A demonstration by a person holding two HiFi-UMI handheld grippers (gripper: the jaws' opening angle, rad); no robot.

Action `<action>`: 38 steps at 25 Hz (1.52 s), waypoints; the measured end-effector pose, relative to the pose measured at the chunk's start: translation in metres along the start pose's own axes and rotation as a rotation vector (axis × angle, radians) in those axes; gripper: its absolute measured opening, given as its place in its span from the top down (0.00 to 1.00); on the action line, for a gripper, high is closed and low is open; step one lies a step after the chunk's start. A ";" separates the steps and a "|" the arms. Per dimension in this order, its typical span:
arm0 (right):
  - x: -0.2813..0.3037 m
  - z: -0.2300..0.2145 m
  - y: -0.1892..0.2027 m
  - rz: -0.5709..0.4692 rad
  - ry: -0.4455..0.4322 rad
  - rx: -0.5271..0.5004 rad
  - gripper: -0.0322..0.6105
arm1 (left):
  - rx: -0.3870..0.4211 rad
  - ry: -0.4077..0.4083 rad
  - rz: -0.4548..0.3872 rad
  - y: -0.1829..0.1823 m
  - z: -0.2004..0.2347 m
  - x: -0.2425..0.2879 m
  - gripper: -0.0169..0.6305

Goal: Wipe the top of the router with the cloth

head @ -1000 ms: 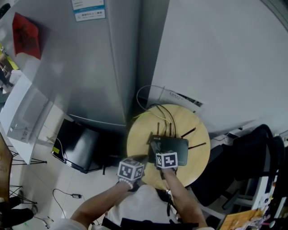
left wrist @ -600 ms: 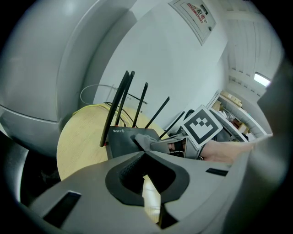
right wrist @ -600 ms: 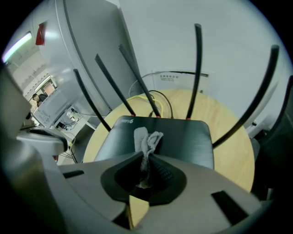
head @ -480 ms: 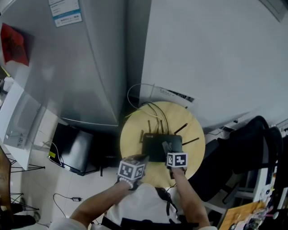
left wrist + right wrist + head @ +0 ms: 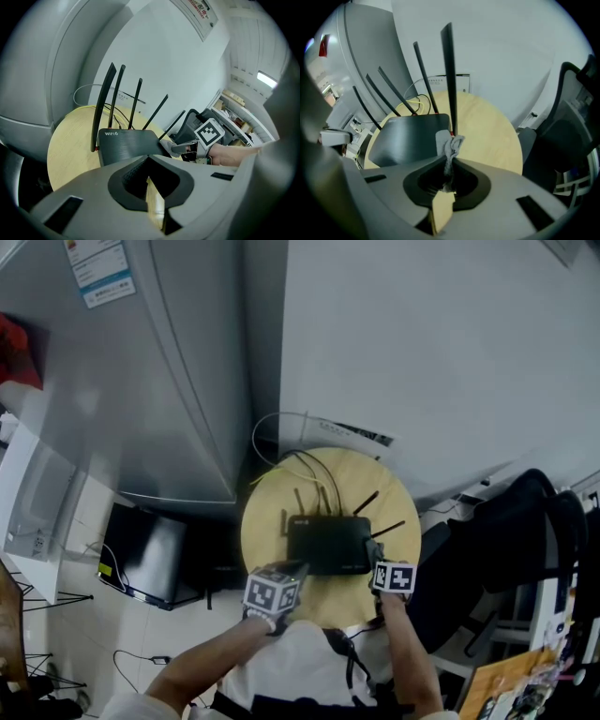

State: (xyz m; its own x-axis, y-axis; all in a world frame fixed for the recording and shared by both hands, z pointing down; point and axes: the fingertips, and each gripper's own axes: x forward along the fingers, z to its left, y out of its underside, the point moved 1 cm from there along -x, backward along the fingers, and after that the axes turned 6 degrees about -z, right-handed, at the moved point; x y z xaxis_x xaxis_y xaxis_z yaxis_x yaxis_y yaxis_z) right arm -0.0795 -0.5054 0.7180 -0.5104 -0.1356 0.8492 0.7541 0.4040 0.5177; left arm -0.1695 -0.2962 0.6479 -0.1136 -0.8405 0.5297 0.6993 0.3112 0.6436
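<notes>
My right gripper (image 5: 449,165) clamps the grey cloth (image 5: 451,144) at the right edge of the router (image 5: 328,545), which sits mid-surface on the round table (image 5: 267,521). My left gripper (image 5: 149,172) hovers over the table's near edge, jaws together on nothing.

A flat black router (image 5: 326,545) with thin antennas sits on a round pale wooden table (image 5: 261,540) beside a tall grey cabinet (image 5: 141,381). The left gripper (image 5: 292,570) is at the router's near edge; the right gripper (image 5: 374,554) at its right end.
</notes>
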 end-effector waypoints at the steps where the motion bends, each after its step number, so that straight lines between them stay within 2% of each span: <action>1: -0.004 -0.003 -0.002 -0.013 0.001 0.009 0.89 | 0.001 0.000 0.001 0.000 0.000 0.001 0.98; 4: -0.011 0.002 -0.005 -0.037 -0.013 0.014 0.89 | 0.000 -0.001 0.004 0.002 0.000 0.002 0.98; 9: -0.001 0.024 0.005 -0.008 -0.044 0.008 0.89 | -0.008 -0.010 0.011 0.006 0.004 0.001 0.98; 15: 0.008 0.073 0.010 0.010 -0.124 -0.022 0.89 | -0.017 -0.040 0.014 0.013 0.017 -0.008 0.98; 26: 0.013 0.180 0.022 0.048 -0.283 -0.167 0.89 | -0.040 -0.097 0.015 0.023 0.046 -0.031 0.98; 38: 0.010 0.234 0.039 0.072 -0.382 -0.233 0.89 | -0.039 -0.109 0.025 0.027 0.056 -0.036 0.98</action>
State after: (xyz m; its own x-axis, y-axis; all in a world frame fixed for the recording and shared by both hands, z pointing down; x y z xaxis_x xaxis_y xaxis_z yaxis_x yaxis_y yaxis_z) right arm -0.1515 -0.2795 0.7220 -0.5360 0.2469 0.8073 0.8440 0.1798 0.5053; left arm -0.1864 -0.2324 0.6772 -0.1700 -0.7788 0.6038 0.7296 0.3123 0.6083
